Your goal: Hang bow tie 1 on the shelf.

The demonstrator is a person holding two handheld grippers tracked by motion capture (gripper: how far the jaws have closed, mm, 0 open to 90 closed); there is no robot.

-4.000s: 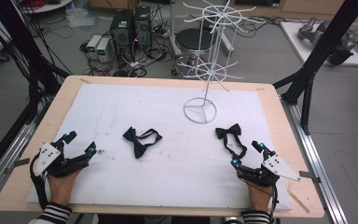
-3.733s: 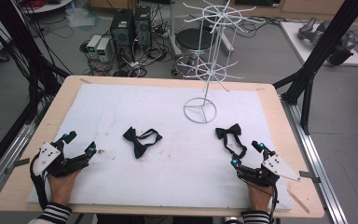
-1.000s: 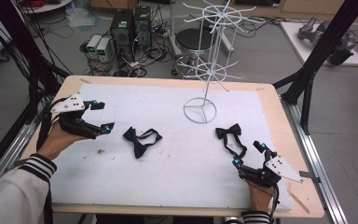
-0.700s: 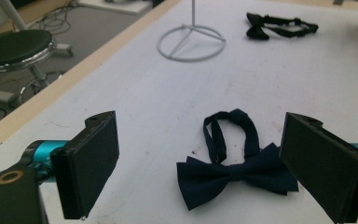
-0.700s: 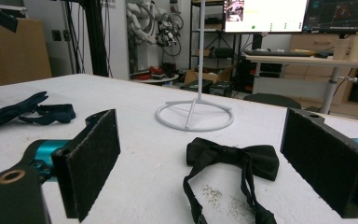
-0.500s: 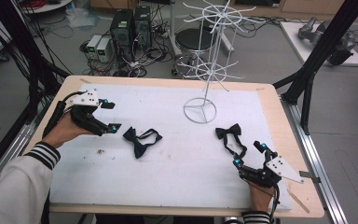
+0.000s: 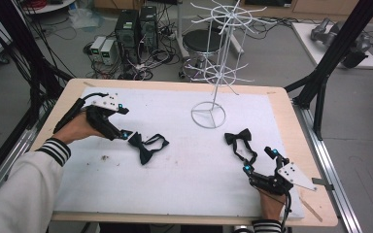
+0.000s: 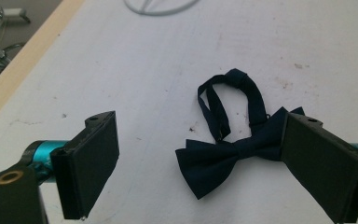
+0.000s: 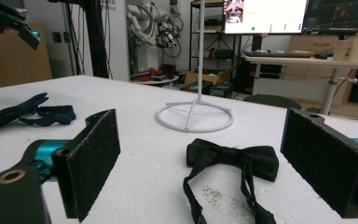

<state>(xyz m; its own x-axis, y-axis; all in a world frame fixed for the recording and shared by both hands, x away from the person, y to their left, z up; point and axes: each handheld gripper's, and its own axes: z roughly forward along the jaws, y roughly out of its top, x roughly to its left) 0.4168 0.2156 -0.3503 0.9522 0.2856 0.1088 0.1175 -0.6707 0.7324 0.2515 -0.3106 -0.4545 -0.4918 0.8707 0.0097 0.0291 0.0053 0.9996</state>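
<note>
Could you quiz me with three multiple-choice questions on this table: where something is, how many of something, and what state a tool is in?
1. Where does the white wire rack stand?
A. at the table's far side, between the two bow ties
B. by the near edge
C. on the floor

2. How many bow ties lie on the table?
A. one
B. two
C. four

3. How are the left gripper's jaws?
A. shut on a tie
B. shut on nothing
C. open, beside the navy bow tie

Answers: 1 A, its ring base sits beyond the ties. 2 B, the navy one and the black bow tie. 3 C, the left gripper view shows a wide gap between the jaws.
</note>
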